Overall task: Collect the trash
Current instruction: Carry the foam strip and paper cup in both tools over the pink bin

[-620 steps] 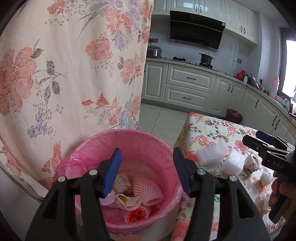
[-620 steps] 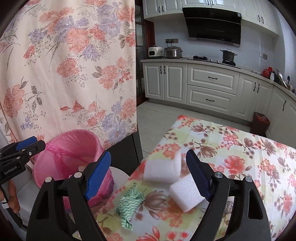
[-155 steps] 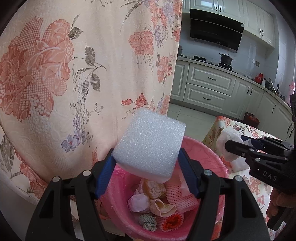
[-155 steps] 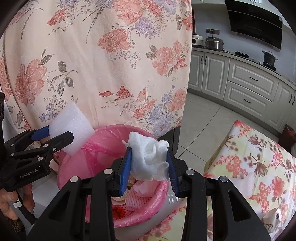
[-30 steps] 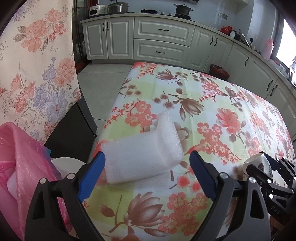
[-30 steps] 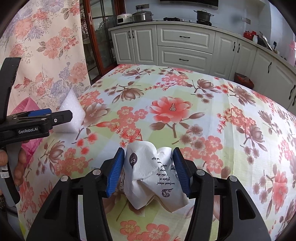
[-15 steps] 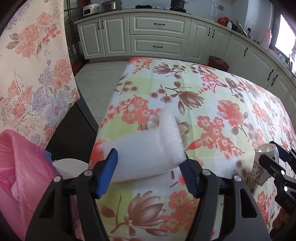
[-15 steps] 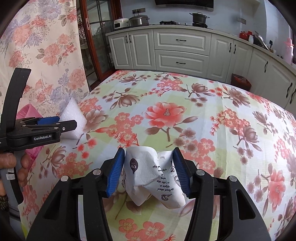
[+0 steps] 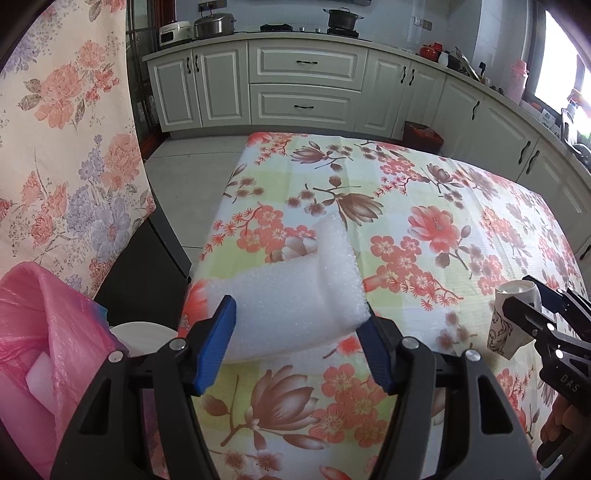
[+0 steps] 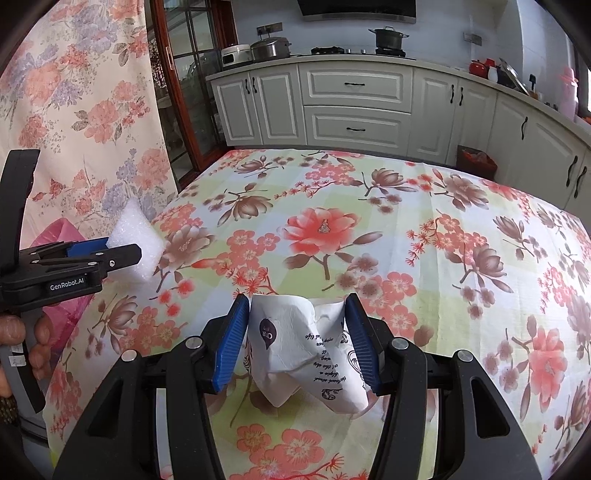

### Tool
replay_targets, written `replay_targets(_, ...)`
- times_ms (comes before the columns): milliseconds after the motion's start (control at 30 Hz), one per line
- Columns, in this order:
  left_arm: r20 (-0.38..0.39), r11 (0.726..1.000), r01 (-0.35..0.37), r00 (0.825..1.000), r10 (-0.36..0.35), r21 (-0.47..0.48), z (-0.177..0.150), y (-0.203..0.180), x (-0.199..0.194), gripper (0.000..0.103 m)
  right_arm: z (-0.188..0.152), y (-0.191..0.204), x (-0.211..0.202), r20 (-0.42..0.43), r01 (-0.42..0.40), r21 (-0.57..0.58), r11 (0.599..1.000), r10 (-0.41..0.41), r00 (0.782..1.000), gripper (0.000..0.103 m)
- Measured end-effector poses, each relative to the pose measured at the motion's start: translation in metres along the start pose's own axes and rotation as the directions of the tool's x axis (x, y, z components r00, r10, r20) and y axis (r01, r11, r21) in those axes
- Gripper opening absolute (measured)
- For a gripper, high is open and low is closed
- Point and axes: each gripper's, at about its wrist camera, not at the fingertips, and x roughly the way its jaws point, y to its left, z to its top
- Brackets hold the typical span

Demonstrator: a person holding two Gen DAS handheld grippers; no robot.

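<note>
At the frame's centre a white foam block (image 9: 295,302) is clamped by the left gripper (image 9: 301,349). A crumpled paper cup (image 10: 306,347) is gripped by the right gripper (image 10: 295,343); its bottom is hidden. The pink trash bag (image 9: 44,332) is cut off at lower left.

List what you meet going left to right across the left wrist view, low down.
Pink trash bag → left gripper shut on the foam block → crumpled paper cup → right gripper.

It was a home kitchen: white cabinets (image 10: 354,99) ran along the wall, pots (image 10: 388,36) sat on a stove under a black hood (image 10: 356,7), and a floral-clothed desk (image 10: 369,229) stood on tiled floor (image 9: 192,177).
</note>
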Motion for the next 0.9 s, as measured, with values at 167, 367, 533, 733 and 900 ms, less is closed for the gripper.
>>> replay_targets(167,0.025,1.000,0.012,1.000,-0.012,0.008,0.001,-0.002,-0.014,0.062,0.001,0.000,-0.009,0.017,0.003,0.003,1.000,-0.003,1.000,0.051)
replay_targets(367,0.061,1.000,0.027,0.998,-0.028,0.016,0.001,-0.004,-0.032,0.062,0.004,-0.001,-0.021,0.042,0.015,0.009,1.000,-0.016,0.999,0.051)
replay_targets(533,0.088,0.999,0.030,0.996,-0.031,0.016,0.000,-0.001,-0.047,0.062,0.008,0.004,-0.031,0.064,0.022,0.004,1.000,-0.023,0.998,0.051)
replay_targets(733,0.123,1.000,0.027,0.992,-0.028,0.006,-0.002,0.008,-0.067,0.062,0.013,0.013,-0.038,0.084,0.022,-0.004,1.000,-0.022,0.996,0.051)
replay_targets(900,0.146,1.000,0.023,0.989,-0.022,-0.002,-0.005,0.017,-0.080,0.062,0.017,0.022,-0.042,0.094,0.020,-0.018,1.000,-0.018,0.995,0.051)
